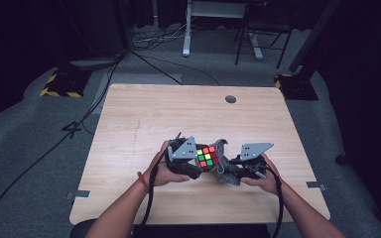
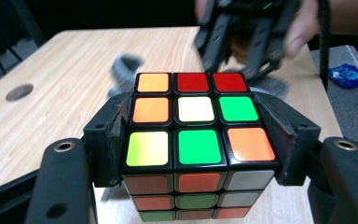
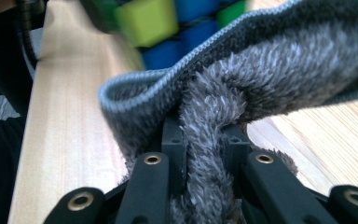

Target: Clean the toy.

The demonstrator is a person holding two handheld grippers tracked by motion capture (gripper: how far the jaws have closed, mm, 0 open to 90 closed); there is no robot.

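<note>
- My left gripper (image 2: 196,154) squeezes the puzzle cube (image 2: 196,126) from both sides, just above the near middle of the table (image 1: 144,114).
- My right gripper (image 3: 205,158) pinches a fold of the fuzzy grey cloth (image 3: 261,84) tight between its jaws.
- The cloth touches the cube's right side.
- Farther off, there is a round hole (image 1: 230,99) in the table.

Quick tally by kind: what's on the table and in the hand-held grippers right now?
Puzzle cube: 1, clamped in the left hand-held gripper
Grey fuzzy cloth: 1, pinched in the right hand-held gripper
Hand-held grippers: 2
Total: 4
</note>
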